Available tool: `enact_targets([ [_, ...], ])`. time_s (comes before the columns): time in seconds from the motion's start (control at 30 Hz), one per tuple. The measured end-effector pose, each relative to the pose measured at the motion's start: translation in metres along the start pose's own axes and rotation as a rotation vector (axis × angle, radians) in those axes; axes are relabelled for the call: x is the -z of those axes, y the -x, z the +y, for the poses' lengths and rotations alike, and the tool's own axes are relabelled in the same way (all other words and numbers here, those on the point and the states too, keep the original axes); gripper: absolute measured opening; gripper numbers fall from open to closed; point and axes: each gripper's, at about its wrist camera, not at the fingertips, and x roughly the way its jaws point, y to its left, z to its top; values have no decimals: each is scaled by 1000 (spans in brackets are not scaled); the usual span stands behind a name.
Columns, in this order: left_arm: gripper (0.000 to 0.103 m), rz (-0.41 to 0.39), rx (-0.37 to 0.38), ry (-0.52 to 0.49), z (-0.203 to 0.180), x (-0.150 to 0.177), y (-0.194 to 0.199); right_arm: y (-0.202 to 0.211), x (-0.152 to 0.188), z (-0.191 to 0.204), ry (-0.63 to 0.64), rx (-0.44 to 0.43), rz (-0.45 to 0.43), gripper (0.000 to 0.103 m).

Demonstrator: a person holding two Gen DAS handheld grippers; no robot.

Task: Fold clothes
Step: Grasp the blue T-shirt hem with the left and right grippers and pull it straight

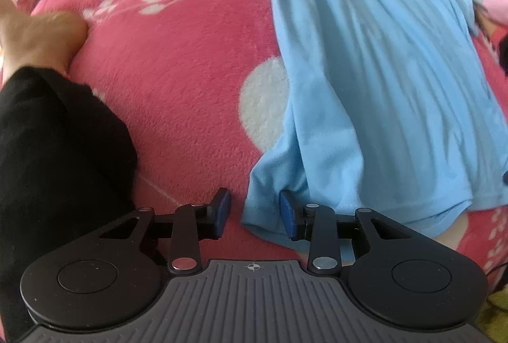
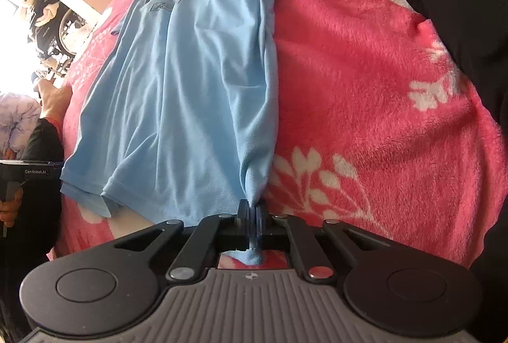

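Blue T-shirt [image 2: 177, 95] hem pinched tight in right claw [image 2: 253, 217]; left claw [image 1: 255, 212] gapes, straddling its corner.

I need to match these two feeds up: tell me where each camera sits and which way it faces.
Left wrist: behind the open left claw, looking along the pink floral blanket at the light blue T-shirt's hem; a black-clothed limb shows at left.
Right wrist: behind the right claw, shut on the T-shirt's hem corner, facing its collar; a black sleeve shows.
Shared: T-shirt and blanket.
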Motion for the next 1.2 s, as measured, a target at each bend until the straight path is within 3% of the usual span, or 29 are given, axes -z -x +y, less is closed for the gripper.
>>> enact_targets([
  [0.13,35,3,25,49,6,-2,1,1,0,-10,-40,-20,4,4],
  [0.3,38,13,-8,8,0,-8,-5,-6,0,-12,-48,-40,11,7],
  [0.37,38,6,-33,-6,-19,5,-1,-8,1,-13,-49,-45,13,7],
  [0.4,36,1,-47,-13,-22,5,-1,-10,1,-13,-48,-47,13,7],
  [0.47,21,-14,-60,-28,-27,7,0,-8,2,-13,-46,-60,3,5],
  [0.5,5,-20,-61,-32,-29,7,2,-6,3,-14,-49,-67,-2,4],
  [0.57,3,-34,-35,23,-25,7,13,8,-2,-19,-88,-119,-33,3],
  [0.67,2,-139,11,155,-2,-6,52,40,-18,-30,-179,-240,-108,3],
  [0.8,2,-337,96,318,26,-40,122,110,-76,-17,-113,-341,-326,3],
  [0.9,2,-534,148,367,29,-59,186,165,-113,-4,-55,-397,-495,3],
  [1.0,2,-625,146,362,30,-45,226,198,-118,-5,-34,-428,-559,3],
  [1.07,2,-638,132,365,33,-34,240,200,-106,-15,-62,-457,-510,3],
  [1.2,2,-511,78,380,40,7,209,164,-66,-30,-107,-376,-335,3],
])
